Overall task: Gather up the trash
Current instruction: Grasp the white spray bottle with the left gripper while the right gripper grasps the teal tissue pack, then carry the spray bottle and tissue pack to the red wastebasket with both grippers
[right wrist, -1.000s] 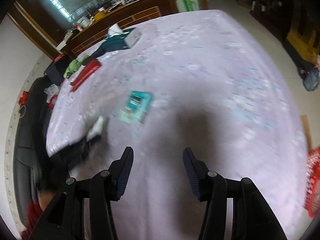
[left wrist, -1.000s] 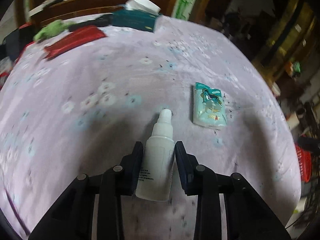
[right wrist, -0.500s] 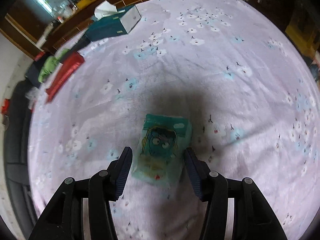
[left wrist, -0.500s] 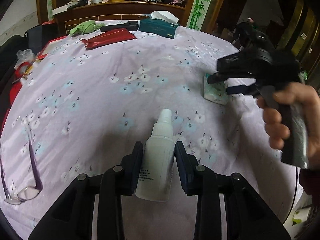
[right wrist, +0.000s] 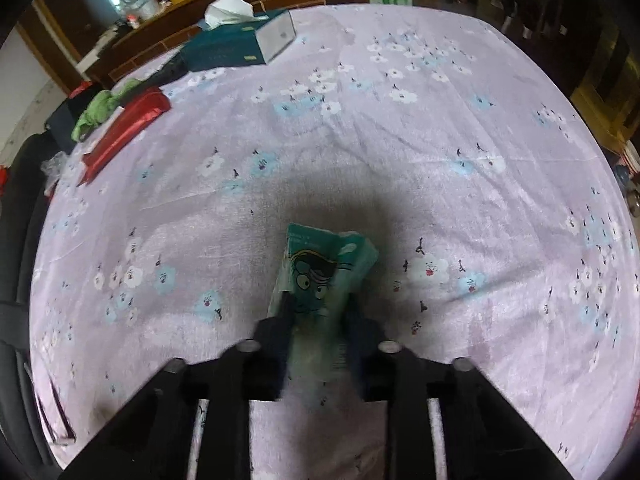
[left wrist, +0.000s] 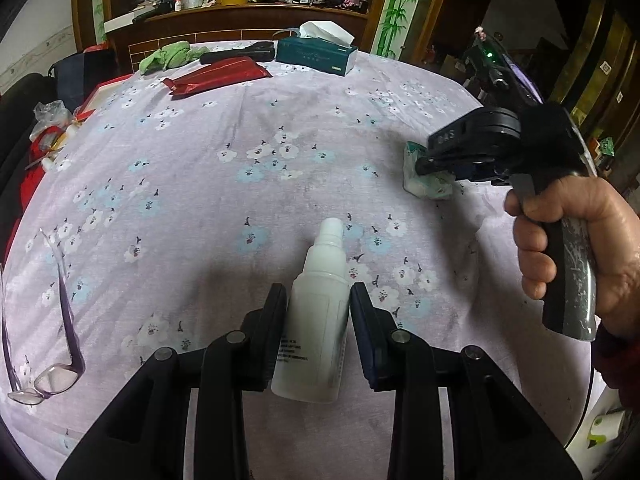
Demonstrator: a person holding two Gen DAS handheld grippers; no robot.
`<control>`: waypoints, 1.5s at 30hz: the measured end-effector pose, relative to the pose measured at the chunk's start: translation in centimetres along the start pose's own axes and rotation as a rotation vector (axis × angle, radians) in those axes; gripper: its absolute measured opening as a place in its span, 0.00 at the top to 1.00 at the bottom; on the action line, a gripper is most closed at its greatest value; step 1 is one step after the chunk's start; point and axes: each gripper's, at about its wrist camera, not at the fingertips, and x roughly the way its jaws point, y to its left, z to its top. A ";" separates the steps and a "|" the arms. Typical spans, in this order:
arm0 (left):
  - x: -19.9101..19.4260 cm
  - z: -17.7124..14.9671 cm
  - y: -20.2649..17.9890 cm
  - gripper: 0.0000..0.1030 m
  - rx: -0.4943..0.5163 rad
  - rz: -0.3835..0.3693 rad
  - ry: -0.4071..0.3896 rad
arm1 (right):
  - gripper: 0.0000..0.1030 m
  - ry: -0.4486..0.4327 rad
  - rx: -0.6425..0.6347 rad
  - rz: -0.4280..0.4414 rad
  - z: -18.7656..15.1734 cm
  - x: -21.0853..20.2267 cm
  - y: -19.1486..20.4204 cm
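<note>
Teal tissue packet point(right wrist: 324, 276) now pinched between right tool point(right wrist: 318, 312) fingers.

Lived-in home dining room: floral tablecloth point(left wrist: 200, 168), tissue box point(left wrist: 316, 55) at its far edge, cluttered wooden sideboard point(left wrist: 240, 20) behind.

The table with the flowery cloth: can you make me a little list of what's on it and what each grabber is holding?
surface: table under a lilac flowered cloth
left gripper: jaws shut on white spray bottle
right gripper: jaws shut on teal tissue pack
far edge: teal tissue box, red pouch, green cloth
near left: eyeglasses
hand: grips the right gripper's handle
</note>
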 end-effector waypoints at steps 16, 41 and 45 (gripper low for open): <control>-1.1 -0.9 -4.1 0.69 0.034 0.010 -0.022 | 0.90 -0.075 -0.060 0.096 -9.0 -8.6 -4.2; -5.0 -5.1 -18.6 0.69 0.212 -0.050 -0.062 | 0.89 -0.174 -0.063 -0.126 -21.5 -18.2 -15.9; -5.2 -5.0 -20.2 0.69 0.238 -0.062 -0.067 | 0.89 -0.187 -0.049 -0.136 -21.9 -19.0 -16.8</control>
